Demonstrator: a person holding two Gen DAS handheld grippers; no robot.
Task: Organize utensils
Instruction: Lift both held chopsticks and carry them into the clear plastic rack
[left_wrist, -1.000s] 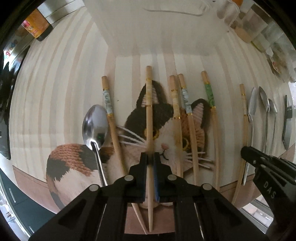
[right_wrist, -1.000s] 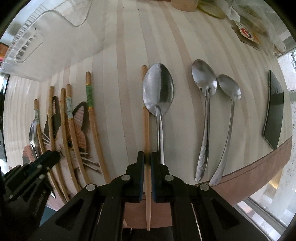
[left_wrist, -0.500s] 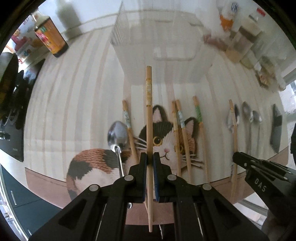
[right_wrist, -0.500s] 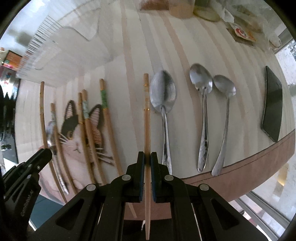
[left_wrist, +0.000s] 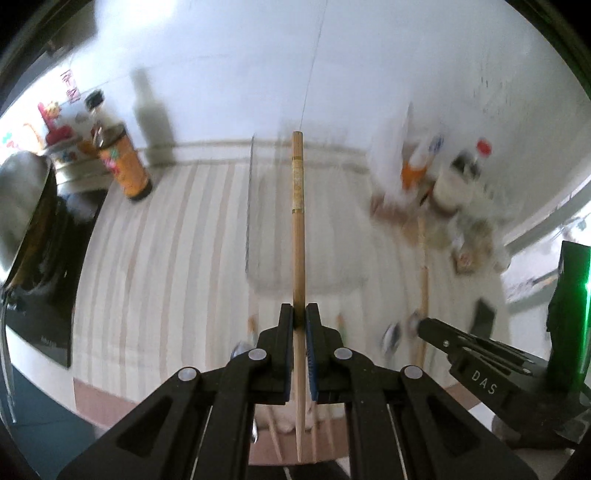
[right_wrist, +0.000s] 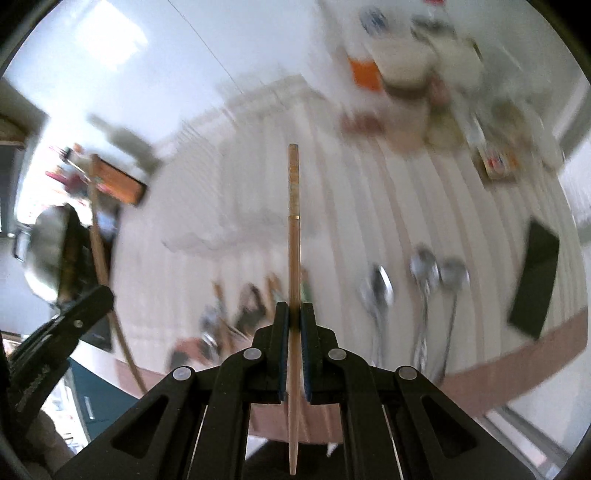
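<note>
Chopsticks fill both nearest grips. The left gripper (left_wrist: 299, 321) has its black jaws clamped on a pale wooden chopstick with a patterned band near its far end (left_wrist: 298, 236), which runs straight ahead, well above the striped pale wooden table (left_wrist: 166, 258). The right gripper (right_wrist: 294, 317) is likewise closed on a plain slim wooden chopstick with a thin gold ring (right_wrist: 293, 266), also clear of the tabletop.

Each camera catches the other tool: the left view shows the right gripper's black body at its lower right with the held stick rising from it, and the right view shows the left gripper low at its left edge with its stick slanting upward.

Only the right view shows the three steel spoons (right_wrist: 417, 280) lying side by side on the table, blurred, with a dark flat rectangular object (right_wrist: 533, 280) to their right near the table edge. To their left, the remaining chopsticks lie on a cat-patterned mat (right_wrist: 247, 306), too smeared to count.

Farther off, a clear plastic box (left_wrist: 280, 229) stands mid-table, sharper in the left view. That view alone shows plainly an orange-labelled bottle with a dark cap (left_wrist: 122, 162) at far left, and blurred jars and bottles (left_wrist: 443, 177) against the white wall at far right.
</note>
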